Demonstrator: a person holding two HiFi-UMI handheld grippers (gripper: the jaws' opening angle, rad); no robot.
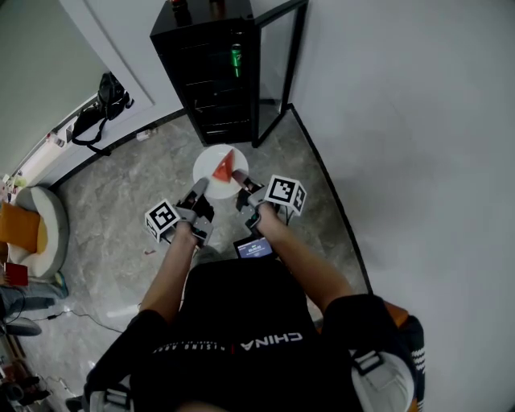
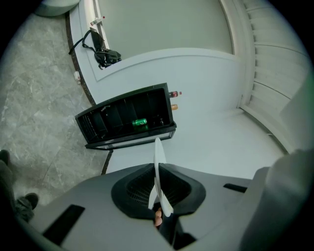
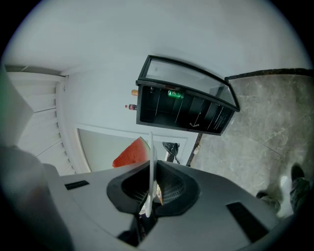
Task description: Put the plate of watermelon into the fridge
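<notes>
A white plate (image 1: 211,166) with a red wedge of watermelon (image 1: 223,168) hangs in front of the black fridge (image 1: 211,72), whose glass door (image 1: 280,68) stands open to the right. My left gripper (image 1: 198,190) is shut on the plate's near left rim and my right gripper (image 1: 241,181) on its near right rim. In the left gripper view the plate (image 2: 158,164) shows edge-on between the shut jaws (image 2: 158,195), with the fridge (image 2: 128,121) beyond. In the right gripper view the plate (image 3: 151,166) is pinched likewise (image 3: 151,192), and the watermelon (image 3: 132,153) rises beside it.
A green can (image 2: 140,122) lies on a fridge shelf. Bottles (image 1: 179,10) stand on the fridge top. A white wall runs along the right. A black bag (image 1: 103,109) hangs at the left wall, and a beige seat (image 1: 40,229) stands on the stone floor at far left.
</notes>
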